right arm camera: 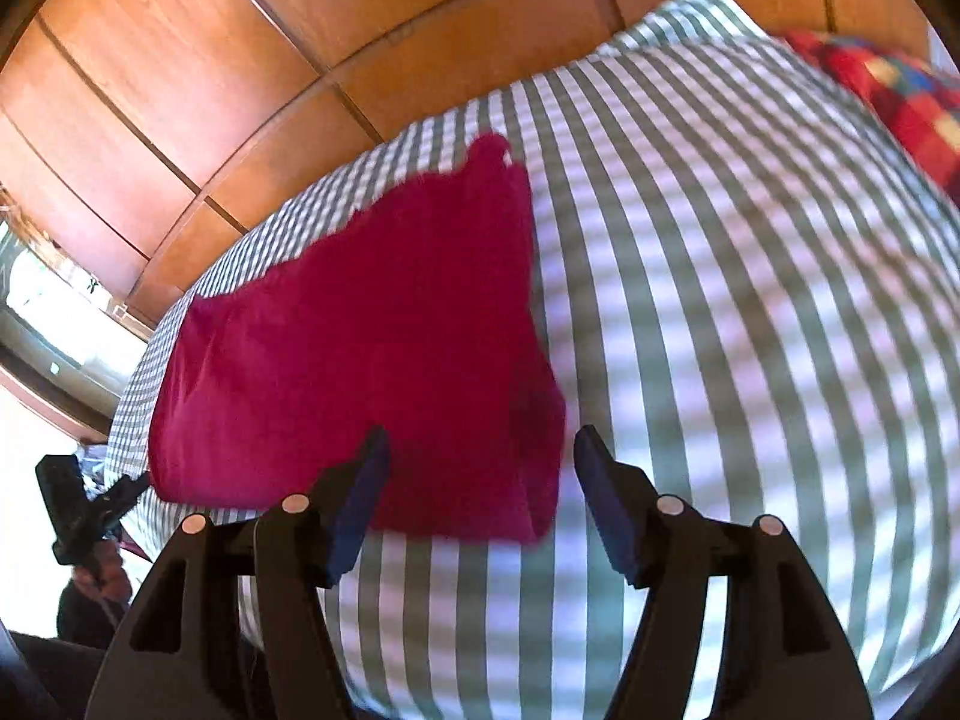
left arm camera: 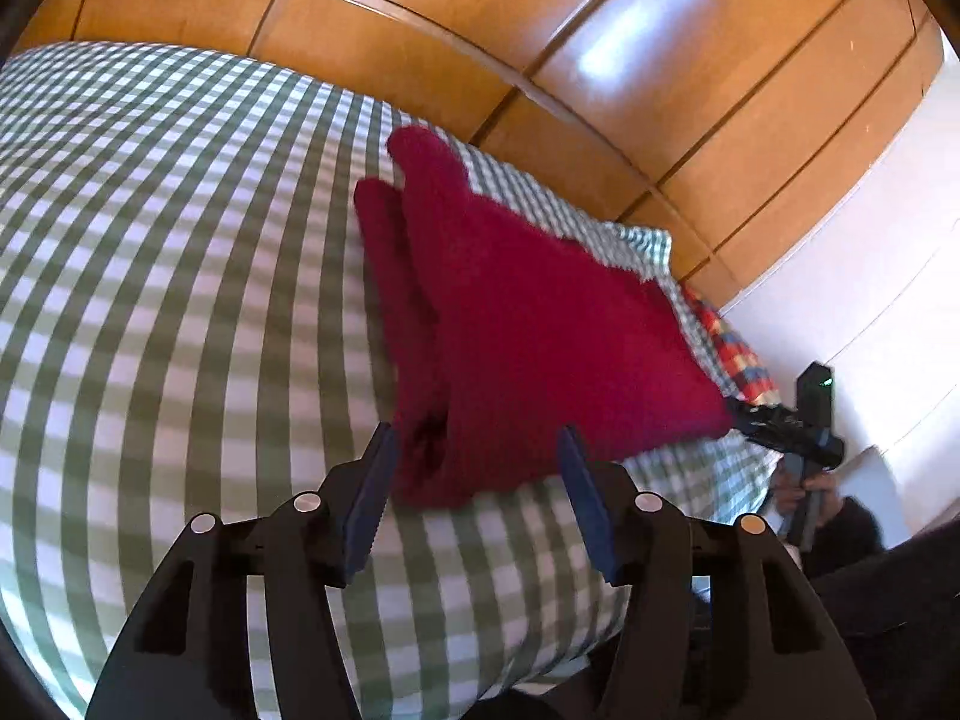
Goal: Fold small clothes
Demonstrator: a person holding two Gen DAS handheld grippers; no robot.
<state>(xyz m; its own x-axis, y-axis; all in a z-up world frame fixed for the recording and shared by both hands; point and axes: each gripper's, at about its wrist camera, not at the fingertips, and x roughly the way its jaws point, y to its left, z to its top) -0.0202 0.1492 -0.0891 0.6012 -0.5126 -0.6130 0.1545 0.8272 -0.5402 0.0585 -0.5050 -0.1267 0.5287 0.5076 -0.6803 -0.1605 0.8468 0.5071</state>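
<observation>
The red garment (left arm camera: 528, 324) lies on the checked bed (left arm camera: 150, 300), its long axis running away toward the wooden wardrobe (left arm camera: 690, 90). Both the left gripper (left arm camera: 477, 504) and right gripper (right arm camera: 480, 507) stand open at its near edge, gripping nothing.

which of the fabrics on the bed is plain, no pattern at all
The dark red garment, solid-coloured. The bed cover under it is green-and-white check, and the cloth at the far edge is multicoloured plaid.

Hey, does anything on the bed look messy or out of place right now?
Mostly the red garment: it lies skewed across the checked bedcover, with one layer poking out unevenly at its far end, so the edges do not line up. Both hand-held grippers, left and right, are open at its near edge. Nothing looks damaged.
</observation>
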